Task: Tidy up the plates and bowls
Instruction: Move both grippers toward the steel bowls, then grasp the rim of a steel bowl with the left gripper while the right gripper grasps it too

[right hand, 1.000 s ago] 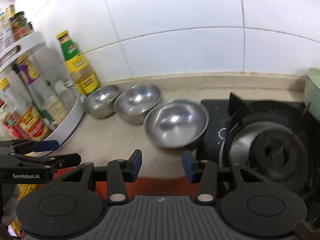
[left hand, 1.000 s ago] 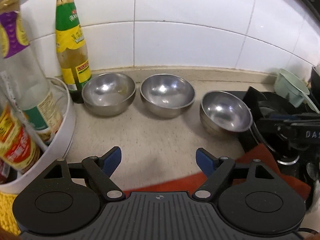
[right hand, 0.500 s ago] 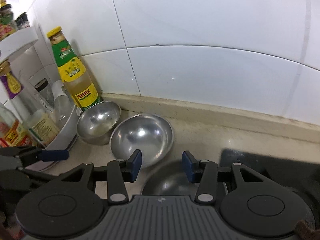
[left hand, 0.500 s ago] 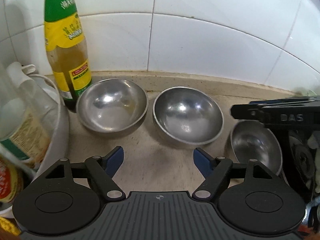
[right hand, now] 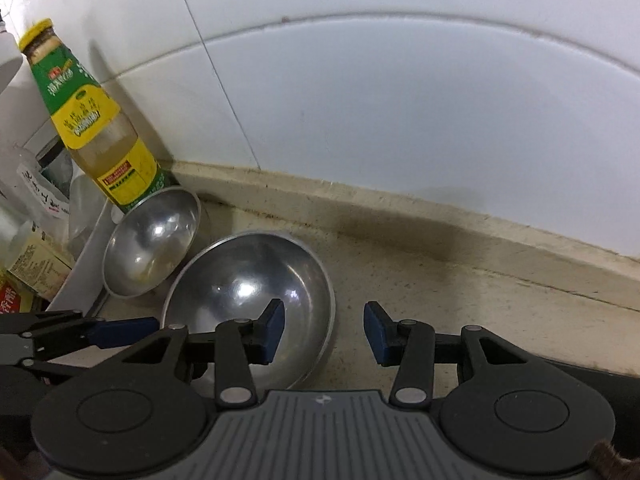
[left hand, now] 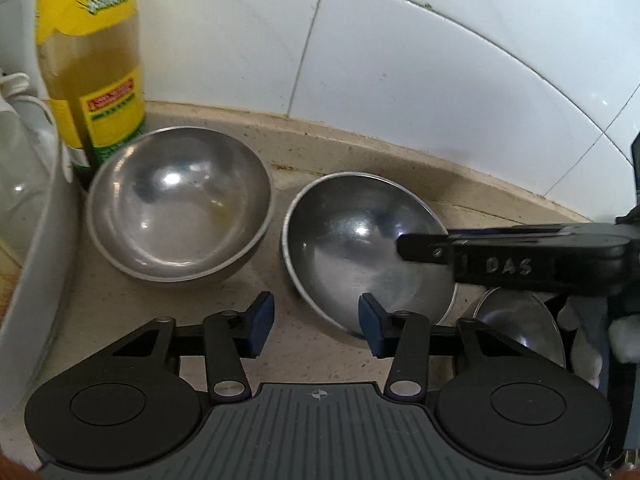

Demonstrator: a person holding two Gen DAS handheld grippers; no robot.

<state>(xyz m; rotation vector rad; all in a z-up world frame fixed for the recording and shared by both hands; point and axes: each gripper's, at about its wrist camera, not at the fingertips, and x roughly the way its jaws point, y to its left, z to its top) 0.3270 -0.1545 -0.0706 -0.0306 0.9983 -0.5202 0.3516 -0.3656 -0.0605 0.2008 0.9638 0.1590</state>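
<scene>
Left gripper (left hand: 316, 322): we see its blue pads apart w/ bare counter between them; jaws closing. Right pad sits at the near rim of the middle bowl, left pad over counter. Nothing pinched.
Right gripper (right hand: 324, 332): jaws part open & closing a bit. Its left pad hangs over the inside of the middle bowl, right pad over bare counter, so the bowl's near-right rim lies between them. We can't tell if a pad touches the metal.
Middle bowl (left hand: 368, 248): steel, upright, on the counter near the wall. In left wrist view the right gripper's dark finger reaches across its right rim.
Left bowl (left hand: 180, 204): steel, upright, just beside the middle bowl, w/ a thin gap between. Sits right in front of the bottle & next to the white rack.
Third bowl (left hand: 516, 320): steel, only a slice shows at lower right in left wrist view, partly behind the left gripper's arm & under the right gripper.
Bottle (right hand: 94, 120): yellow cap, green & yellow label, pale liquid; stands in the corner vs. the tiles, behind the left bowl.
White rack (left hand: 44, 240): round, at far left, w/ jars inside; the labels are too blurred for us to read.
Counter (right hand: 460, 300): beige, speckled.
Wall (right hand: 380, 100): white tiles.
</scene>
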